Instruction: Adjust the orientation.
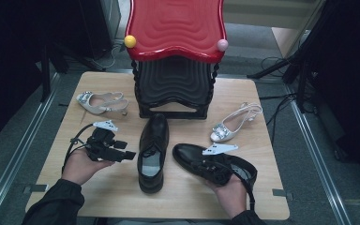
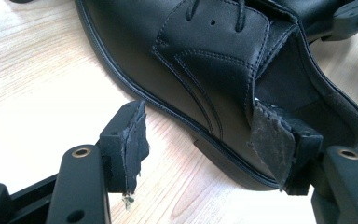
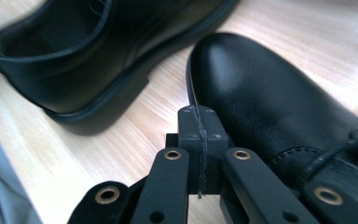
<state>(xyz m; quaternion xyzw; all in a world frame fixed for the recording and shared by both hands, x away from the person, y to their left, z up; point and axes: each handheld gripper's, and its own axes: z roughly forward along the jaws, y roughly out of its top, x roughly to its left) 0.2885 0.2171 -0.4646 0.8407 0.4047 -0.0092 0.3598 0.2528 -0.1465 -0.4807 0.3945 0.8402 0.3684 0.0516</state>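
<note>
Near edge of the desk: both hands come in from the bottom, one claw each. Left claw sits in the left hand, pointing right toward the upright shoe; jaws wide apart, nothing between the pads, holding nothing. In the left gripper view the pads frame that shoe's side and sole edge, close but not touching; the far pad overlaps the shoe opening in the picture, contact can't be told. Right claw is in the right hand, lying over the second black shoe; jaws fully closed, pads pressed flat together, nothing pinched. In the right gripper view the closed tips sit just beside that shoe's toe cap, by its sole edge; whether they touch it can't be told. That shoe lies at the desk's front right, toe pointing left toward the upright shoe's middle, heel under the right hand. Upright shoe stands at front centre, toe away from the person, heel near the front edge, laces visible. The two black shoes are near each other, not touching. Farther back: silver sandal right of centre, angled, clear of the black pair; second silver sandal at back left, lying lengthwise. Back centre: black stand on the desk with a red wavy top, a yellow ball at its left corner, a pink ball at its right.
</note>
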